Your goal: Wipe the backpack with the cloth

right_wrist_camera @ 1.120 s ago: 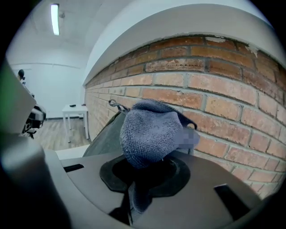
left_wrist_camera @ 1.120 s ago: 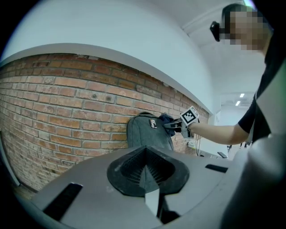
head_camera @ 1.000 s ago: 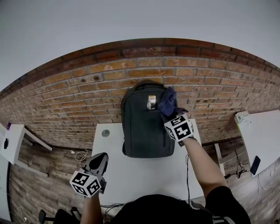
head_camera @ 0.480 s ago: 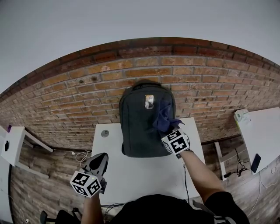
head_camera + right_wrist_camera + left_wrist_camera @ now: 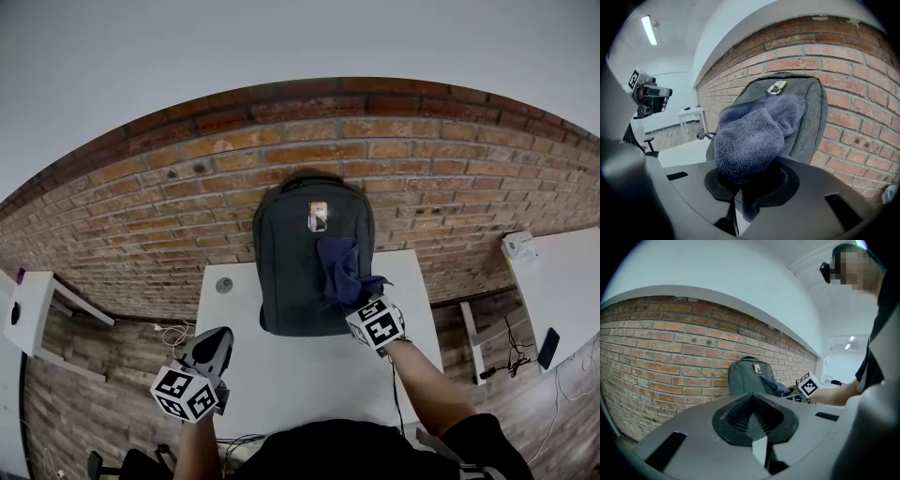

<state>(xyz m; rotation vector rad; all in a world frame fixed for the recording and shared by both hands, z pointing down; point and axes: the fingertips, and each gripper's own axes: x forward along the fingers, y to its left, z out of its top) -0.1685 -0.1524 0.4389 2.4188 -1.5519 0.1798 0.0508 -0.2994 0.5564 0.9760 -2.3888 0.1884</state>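
A grey backpack (image 5: 298,246) is stood upright on a white table (image 5: 309,375) against a brick wall (image 5: 187,197). A blue cloth (image 5: 342,267) is gripped in the closed fingers of the right gripper (image 5: 362,294) and pressed to the pack's front. Wiping seems under way. The left gripper (image 5: 216,342) is held apart, fingers together, empty. Next, a firm stroke across the front is likely called for.

A red brick wall (image 5: 187,197) stands ahead of the left fingers (image 5: 214,345) under pale plaster (image 5: 281,47), with a white table (image 5: 281,375) spreading right of them, a small white table (image 5: 28,300) far to their left, a white desk (image 5: 562,281) far right, wood floor (image 5: 84,375) below, and a strip light (image 5: 648,29) overhead.
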